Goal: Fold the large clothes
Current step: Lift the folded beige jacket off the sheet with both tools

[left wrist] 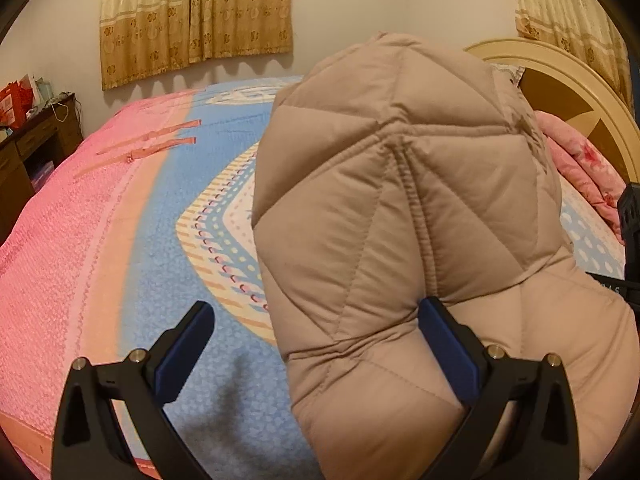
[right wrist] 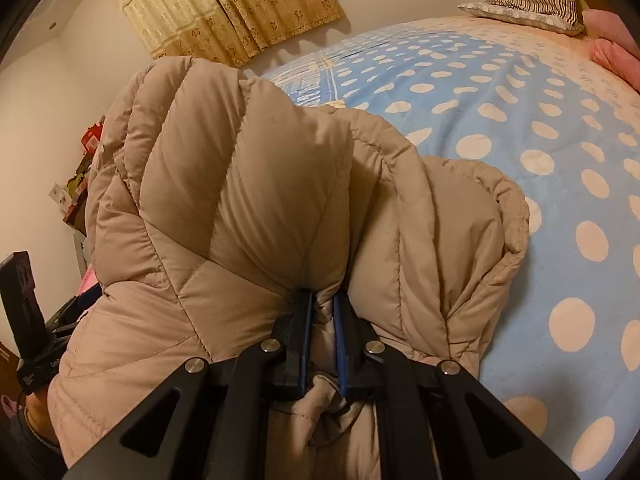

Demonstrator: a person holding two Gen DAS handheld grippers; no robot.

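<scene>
A beige quilted puffer jacket (left wrist: 384,216) lies bunched on the bed and fills the right half of the left wrist view. My left gripper (left wrist: 316,312) is open; its right finger (left wrist: 444,340) presses against the jacket, its left finger (left wrist: 188,344) stands over the bare bedspread. In the right wrist view the jacket (right wrist: 240,208) is heaped up in front of me. My right gripper (right wrist: 322,300) is shut on a fold of the jacket, with fabric pinched between the blue pads.
The bed carries a pink and blue patterned bedspread (left wrist: 120,220), blue with white dots in the right wrist view (right wrist: 560,160). A pillow (right wrist: 532,4) and a pink quilt (left wrist: 580,168) lie by the headboard (left wrist: 568,80). A dark desk (left wrist: 28,152) stands at the left.
</scene>
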